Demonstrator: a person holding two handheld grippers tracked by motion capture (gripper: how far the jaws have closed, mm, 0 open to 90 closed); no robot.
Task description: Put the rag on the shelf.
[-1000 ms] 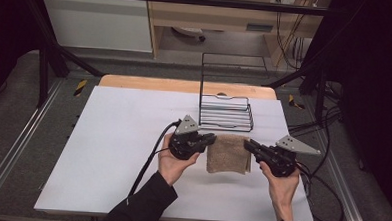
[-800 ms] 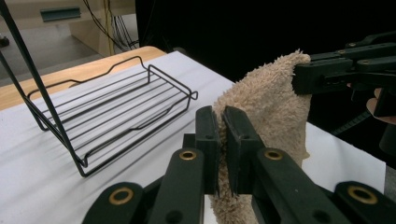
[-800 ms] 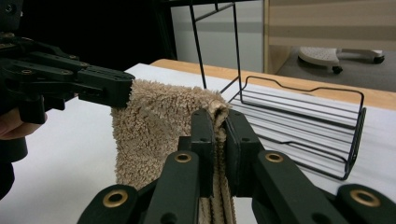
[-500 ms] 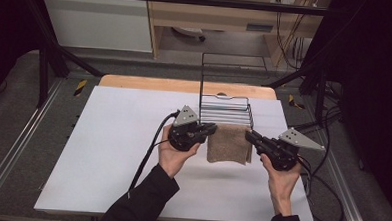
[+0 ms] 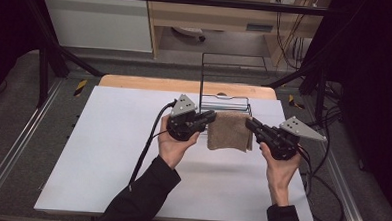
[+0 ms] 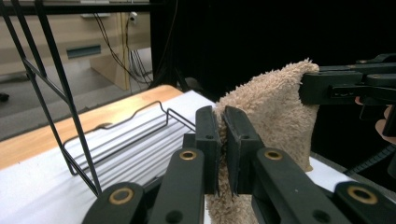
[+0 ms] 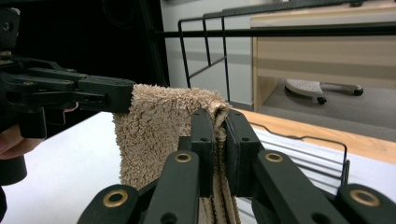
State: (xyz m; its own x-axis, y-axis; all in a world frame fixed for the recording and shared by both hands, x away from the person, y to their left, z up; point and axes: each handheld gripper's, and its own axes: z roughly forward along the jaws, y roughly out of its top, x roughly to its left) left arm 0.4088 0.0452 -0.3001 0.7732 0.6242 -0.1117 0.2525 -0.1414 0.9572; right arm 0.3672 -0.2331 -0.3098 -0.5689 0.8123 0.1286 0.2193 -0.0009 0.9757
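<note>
Brown and fluffy, a small towel (image 5: 227,131) hangs in the air between two hands, above the white table (image 5: 102,156). It sits just in front of a black wire rack (image 5: 224,99) that stands at the far middle of the table.

The left tool (image 5: 211,116) pinches the towel's top left corner. In the left gripper view its two black jaws are pressed together on the cloth (image 6: 271,116), with only a thin bit of towel showing between them. The left hand (image 5: 175,144) holds the tool from below, and a dark sleeve (image 5: 140,198) runs off the bottom edge of the high view.

The right tool (image 5: 249,124) pinches the top right corner. In the right gripper view its jaws squeeze a folded edge of the towel (image 7: 159,126), and the folds hang down between the tool's arms. The right hand (image 5: 280,169) grips the tool from below.

The towel's bottom edge is hidden behind the jaws in both gripper views, so you cannot see there how far down it goes. From the high view the towel covers the front of the rack, and the rack's thin wires are hard to pick out against the table. Each gripper view shows the other tool far off, clamped on the far corner. Black cables (image 5: 147,138) trail from the tools across the table.
</note>
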